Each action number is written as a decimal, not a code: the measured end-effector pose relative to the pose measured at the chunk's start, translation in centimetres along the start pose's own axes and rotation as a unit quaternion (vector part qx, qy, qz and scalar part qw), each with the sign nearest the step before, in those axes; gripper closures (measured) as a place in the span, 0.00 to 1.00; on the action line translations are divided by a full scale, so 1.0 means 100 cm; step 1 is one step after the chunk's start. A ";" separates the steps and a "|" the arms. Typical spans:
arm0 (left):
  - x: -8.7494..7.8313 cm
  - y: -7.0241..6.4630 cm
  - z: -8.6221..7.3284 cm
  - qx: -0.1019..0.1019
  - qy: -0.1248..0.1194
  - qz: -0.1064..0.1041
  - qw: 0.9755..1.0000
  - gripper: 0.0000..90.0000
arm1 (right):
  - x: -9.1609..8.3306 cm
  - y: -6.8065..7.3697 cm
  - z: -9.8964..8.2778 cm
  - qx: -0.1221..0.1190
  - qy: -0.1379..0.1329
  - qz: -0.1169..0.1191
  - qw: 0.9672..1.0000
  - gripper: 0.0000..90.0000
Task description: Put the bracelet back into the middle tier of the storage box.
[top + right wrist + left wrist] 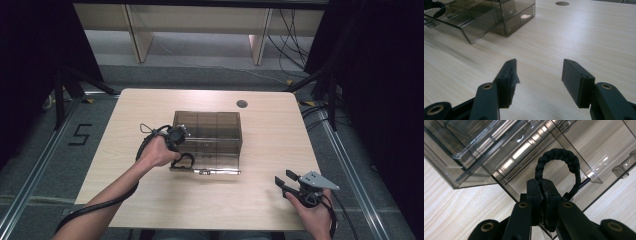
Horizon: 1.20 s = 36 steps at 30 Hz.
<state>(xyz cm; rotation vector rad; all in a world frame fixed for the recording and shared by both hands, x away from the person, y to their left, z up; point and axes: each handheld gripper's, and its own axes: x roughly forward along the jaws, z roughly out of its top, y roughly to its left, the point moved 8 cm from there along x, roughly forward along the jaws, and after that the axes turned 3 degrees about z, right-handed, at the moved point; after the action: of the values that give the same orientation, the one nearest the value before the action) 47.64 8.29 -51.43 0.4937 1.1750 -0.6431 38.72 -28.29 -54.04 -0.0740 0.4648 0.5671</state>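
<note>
A black braided cord bracelet (557, 163) hangs before a smoke-grey transparent plastic drawer box (207, 135) on a pale wood-grain table (270, 150).

Black braided cord loop (559, 160) hangs over the smoky clear drawer (599, 157).

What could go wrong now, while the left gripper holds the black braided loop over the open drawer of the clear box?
The left gripper pinches only one end of the braided loop, so it may slip out or swing. The loop hangs near the drawer wall and might drop outside. The clear box is not steadied; the right gripper rests open, far from it.
</note>
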 end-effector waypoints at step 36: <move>0.001 0.000 0.002 0.016 -0.016 -0.001 1.000 0.85 | 0.001 0.001 -0.001 0.002 0.002 0.004 1.000 0.52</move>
<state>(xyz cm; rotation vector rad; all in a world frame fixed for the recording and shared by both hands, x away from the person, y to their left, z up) 47.80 8.11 -51.44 0.5068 1.1369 -0.6703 38.72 -28.16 -54.16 -0.0693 0.4708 0.5731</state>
